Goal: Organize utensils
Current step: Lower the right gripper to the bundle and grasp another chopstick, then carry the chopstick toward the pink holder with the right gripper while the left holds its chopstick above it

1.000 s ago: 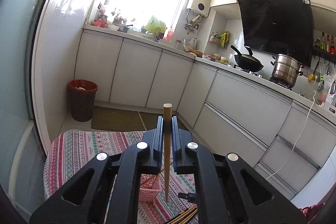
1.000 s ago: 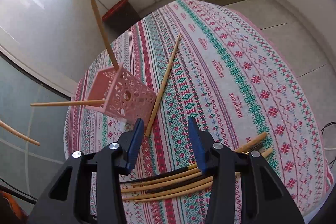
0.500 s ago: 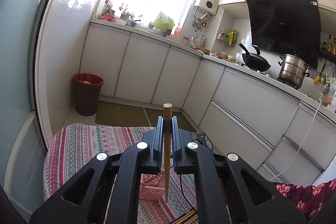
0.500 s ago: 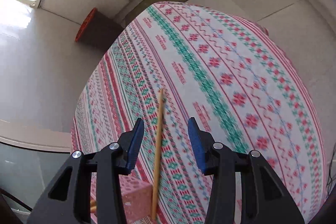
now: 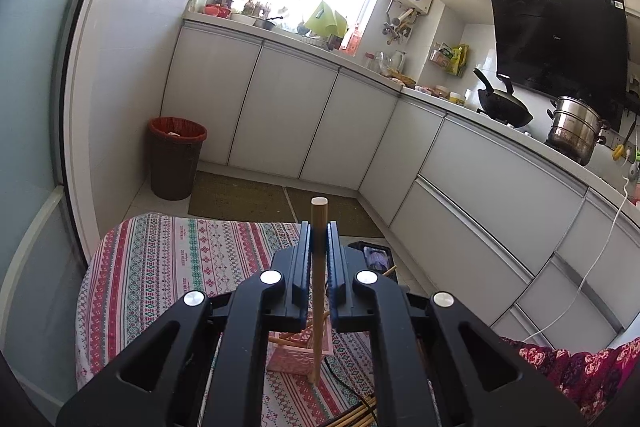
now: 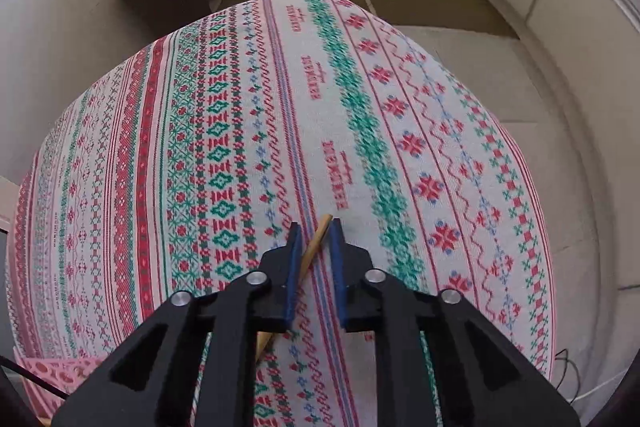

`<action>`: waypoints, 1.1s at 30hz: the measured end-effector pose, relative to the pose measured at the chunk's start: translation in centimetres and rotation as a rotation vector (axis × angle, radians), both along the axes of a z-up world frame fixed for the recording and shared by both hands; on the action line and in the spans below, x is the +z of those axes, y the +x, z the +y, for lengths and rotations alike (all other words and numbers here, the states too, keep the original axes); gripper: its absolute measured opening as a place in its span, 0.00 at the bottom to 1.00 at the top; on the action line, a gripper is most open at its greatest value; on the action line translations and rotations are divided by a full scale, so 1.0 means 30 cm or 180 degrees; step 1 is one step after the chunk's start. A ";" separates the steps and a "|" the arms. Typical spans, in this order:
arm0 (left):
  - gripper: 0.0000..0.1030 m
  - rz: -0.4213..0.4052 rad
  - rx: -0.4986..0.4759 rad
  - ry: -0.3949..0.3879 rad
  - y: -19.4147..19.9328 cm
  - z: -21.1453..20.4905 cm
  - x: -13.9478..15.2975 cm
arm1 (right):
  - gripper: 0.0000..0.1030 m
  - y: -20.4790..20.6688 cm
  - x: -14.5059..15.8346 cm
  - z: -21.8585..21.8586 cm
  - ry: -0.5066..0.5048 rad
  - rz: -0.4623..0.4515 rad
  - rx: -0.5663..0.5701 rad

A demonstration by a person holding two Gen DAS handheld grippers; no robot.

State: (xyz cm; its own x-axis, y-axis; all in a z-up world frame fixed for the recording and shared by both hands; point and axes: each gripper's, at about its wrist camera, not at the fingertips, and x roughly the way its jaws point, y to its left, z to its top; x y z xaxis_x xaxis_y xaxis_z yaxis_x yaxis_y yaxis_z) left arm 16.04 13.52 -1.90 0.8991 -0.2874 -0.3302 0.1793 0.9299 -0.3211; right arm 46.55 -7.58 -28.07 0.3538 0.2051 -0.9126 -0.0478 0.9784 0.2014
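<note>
On the patterned tablecloth (image 6: 248, 115) one chopstick (image 6: 316, 241) lies slantwise between the just-closing jaws of the right gripper (image 6: 315, 227), while the left gripper (image 5: 319, 239) clamps an upright chopstick (image 5: 319, 291) above the pink basket (image 5: 298, 357).

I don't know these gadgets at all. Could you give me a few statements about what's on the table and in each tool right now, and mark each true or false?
1. The left tool holds a wooden chopstick upright. True.
2. The right tool is empty. False: a chopstick lies slantwise between its jaws, which have just been closing, and appears gripped.
3. A pink basket sits on the patterned tablecloth. True.
4. The bin by the cabinets is blue. False: it is dark brown with a red liner.
5. A wok sits on the stove. True.
</note>
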 end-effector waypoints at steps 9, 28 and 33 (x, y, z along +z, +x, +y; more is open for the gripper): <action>0.06 0.0027 -0.0108 -0.0057 -0.060 -0.038 0.023 | 0.04 -0.260 -0.082 -0.370 0.1411 0.0252 -0.0971; 0.06 0.0052 -0.0206 -0.0044 -0.181 -0.059 0.042 | 0.05 -0.936 0.552 -0.352 0.1139 -0.1193 -0.0391; 0.06 0.0090 -0.0195 0.0003 -0.181 -0.056 0.042 | 0.05 -1.055 0.699 -0.301 0.1051 -0.1382 -0.0135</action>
State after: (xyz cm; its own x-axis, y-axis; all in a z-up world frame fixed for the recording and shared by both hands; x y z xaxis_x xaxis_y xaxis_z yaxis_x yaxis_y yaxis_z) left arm 10.60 11.84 -0.64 0.8701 -0.3413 -0.3557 0.2268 0.9178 -0.3260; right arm 14.89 -16.61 -7.10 0.6978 0.4332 -0.5704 -0.1567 0.8694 0.4687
